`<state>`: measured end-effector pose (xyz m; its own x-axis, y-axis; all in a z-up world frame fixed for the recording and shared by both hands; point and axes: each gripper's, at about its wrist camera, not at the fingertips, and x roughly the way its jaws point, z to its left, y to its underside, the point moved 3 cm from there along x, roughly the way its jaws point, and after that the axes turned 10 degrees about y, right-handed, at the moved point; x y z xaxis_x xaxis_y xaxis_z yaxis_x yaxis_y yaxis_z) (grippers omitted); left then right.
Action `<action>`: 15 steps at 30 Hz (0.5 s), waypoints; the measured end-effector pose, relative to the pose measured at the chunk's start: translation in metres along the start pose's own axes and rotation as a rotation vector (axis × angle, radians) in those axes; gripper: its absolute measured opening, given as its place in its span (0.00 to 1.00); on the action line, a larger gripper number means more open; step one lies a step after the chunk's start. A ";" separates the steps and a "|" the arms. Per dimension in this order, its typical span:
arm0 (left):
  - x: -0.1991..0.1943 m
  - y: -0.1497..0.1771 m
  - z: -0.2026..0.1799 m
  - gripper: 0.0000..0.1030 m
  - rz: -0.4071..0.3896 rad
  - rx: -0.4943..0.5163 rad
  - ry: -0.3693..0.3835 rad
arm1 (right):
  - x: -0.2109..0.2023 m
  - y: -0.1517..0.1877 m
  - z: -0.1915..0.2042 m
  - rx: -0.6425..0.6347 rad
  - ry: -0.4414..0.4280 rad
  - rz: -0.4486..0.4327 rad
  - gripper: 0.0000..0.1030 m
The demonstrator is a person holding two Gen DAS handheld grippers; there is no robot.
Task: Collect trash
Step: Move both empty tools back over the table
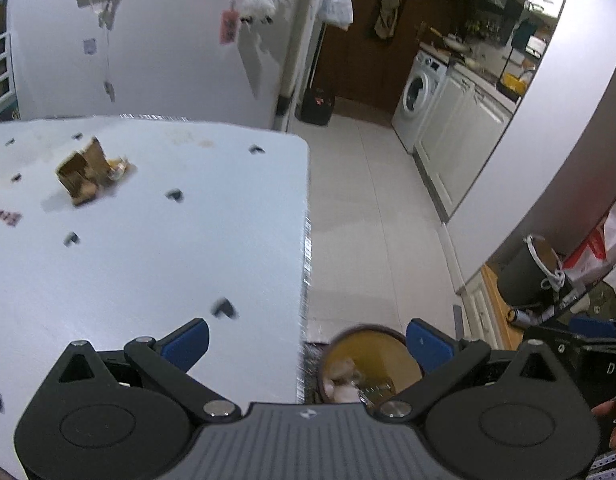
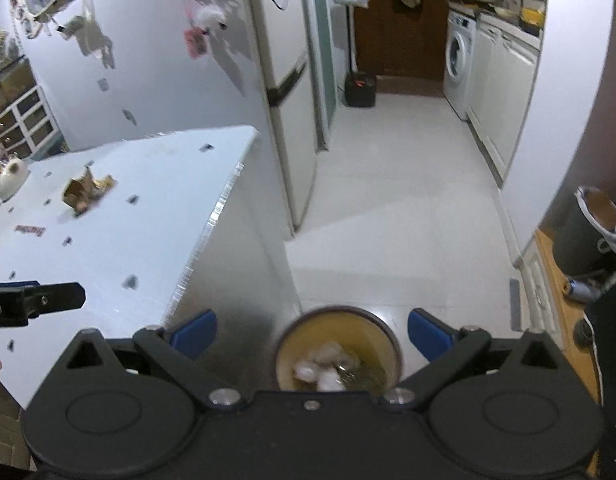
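Crumpled brown cardboard scraps and wrappers (image 1: 90, 170) lie far back on the white table (image 1: 168, 240); the same pile (image 2: 84, 190) shows in the right wrist view. A round bin (image 1: 370, 364) stands on the floor beside the table's edge, holding white crumpled paper. My left gripper (image 1: 308, 346) is open and empty, straddling the table edge above the bin. My right gripper (image 2: 312, 334) is open and empty, directly over the bin (image 2: 336, 354). The left gripper's black finger (image 2: 56, 298) pokes in from the left over the table.
A tall white fridge (image 2: 284, 92) stands behind the table's corner. Pale floor tiles (image 1: 368, 208) run back to a washing machine (image 1: 418, 92) and white cabinets. A dark bucket (image 2: 588, 232) and bags sit on a wooden shelf at right. A white lump (image 2: 12, 176) rests on the table's far left.
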<state>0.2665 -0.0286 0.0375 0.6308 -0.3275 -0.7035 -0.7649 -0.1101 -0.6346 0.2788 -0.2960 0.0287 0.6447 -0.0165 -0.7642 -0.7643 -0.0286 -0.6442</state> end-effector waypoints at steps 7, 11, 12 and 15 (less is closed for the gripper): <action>-0.024 -0.030 0.065 1.00 -0.037 0.019 -0.006 | -0.002 -0.018 0.069 0.003 -0.011 -0.016 1.00; -0.033 -0.046 0.106 1.00 -0.051 0.019 -0.011 | 0.003 -0.030 0.113 0.003 -0.014 -0.021 1.00; -0.035 -0.049 0.116 1.00 -0.054 0.020 -0.015 | 0.004 -0.033 0.123 0.002 -0.017 -0.023 1.00; -0.040 -0.061 0.148 1.00 -0.066 0.020 -0.029 | 0.010 -0.043 0.156 -0.004 -0.024 -0.032 1.00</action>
<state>0.3076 0.1305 0.0570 0.6839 -0.2924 -0.6685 -0.7187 -0.1122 -0.6862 0.3164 -0.1394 0.0445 0.6681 0.0081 -0.7440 -0.7435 -0.0322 -0.6680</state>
